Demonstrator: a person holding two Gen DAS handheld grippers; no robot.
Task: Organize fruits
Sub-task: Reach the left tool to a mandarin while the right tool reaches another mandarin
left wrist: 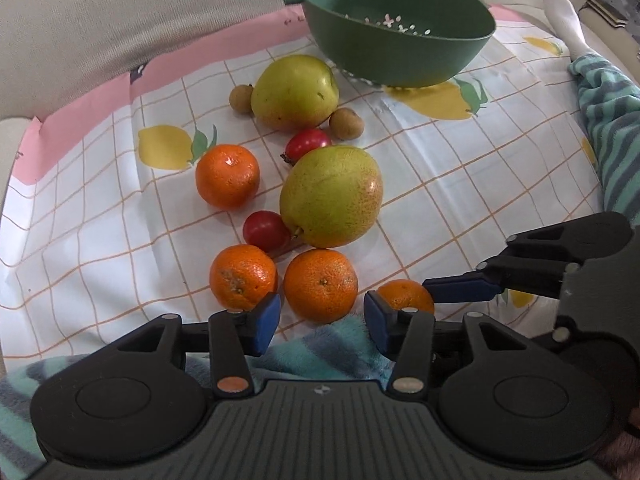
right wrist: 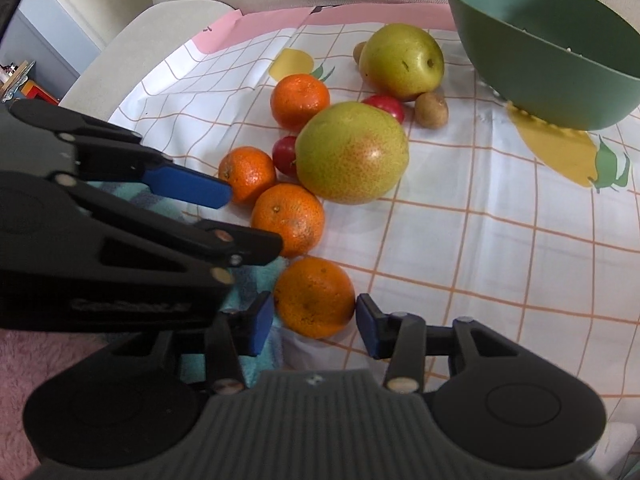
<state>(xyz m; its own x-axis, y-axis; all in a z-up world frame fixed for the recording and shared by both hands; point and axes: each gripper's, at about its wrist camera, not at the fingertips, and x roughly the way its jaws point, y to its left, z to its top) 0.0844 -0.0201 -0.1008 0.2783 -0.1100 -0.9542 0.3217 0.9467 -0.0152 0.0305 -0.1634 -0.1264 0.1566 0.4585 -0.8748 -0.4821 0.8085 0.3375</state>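
The right claw (right wrist: 315,320) points steeply down with a mandarin (right wrist: 314,298) between its blue pads (right wrist: 262,322); both pads sit right at the skin, though a firm pinch cannot be confirmed. The left claw (left wrist: 322,318) stands partly open, empty, its tips just short of a second mandarin (left wrist: 320,285), with a third (left wrist: 243,276) just ahead of its left pad. Beyond both claws lie a large pear (left wrist: 331,196), two red plums (left wrist: 266,231), a fourth mandarin (left wrist: 227,175) and a yellow-green apple (left wrist: 295,92). Farthest off, a green colander (left wrist: 400,36) rests on the checked lemon-print cloth (left wrist: 460,184).
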